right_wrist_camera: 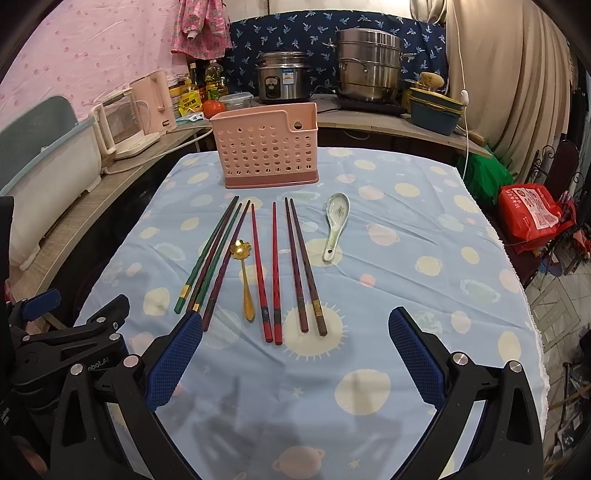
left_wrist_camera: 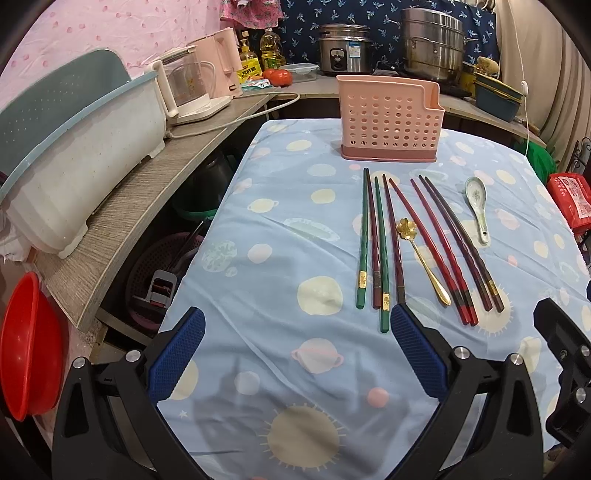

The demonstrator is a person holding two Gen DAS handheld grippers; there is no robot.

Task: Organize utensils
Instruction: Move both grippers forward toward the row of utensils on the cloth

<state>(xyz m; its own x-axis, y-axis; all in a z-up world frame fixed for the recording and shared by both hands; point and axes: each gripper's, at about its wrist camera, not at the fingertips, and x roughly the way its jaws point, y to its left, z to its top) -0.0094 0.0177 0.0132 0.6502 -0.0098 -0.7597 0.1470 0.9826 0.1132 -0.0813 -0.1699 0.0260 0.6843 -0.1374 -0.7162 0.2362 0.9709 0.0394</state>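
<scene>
Chopsticks in green, maroon, red and dark brown (right_wrist_camera: 275,273) lie side by side just ahead of both wide-open, empty grippers, left (left_wrist_camera: 297,325) and right (right_wrist_camera: 295,325). Among them lies a gold flower-bowled spoon (right_wrist_camera: 244,275); a white ceramic spoon (right_wrist_camera: 334,227) lies right of them. Farther ahead stands a pink perforated plastic holder (right_wrist_camera: 267,147).

pink spotted wall cloth (left_wrist_camera: 110,33); wooden counter (left_wrist_camera: 122,206); beige curtain (right_wrist_camera: 517,92)

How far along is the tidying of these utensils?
Nothing looks done: the pink holder appears empty. Nothing is in hand; the left gripper and right gripper hover open. Left: the chopsticks, gold spoon and ceramic spoon.
</scene>
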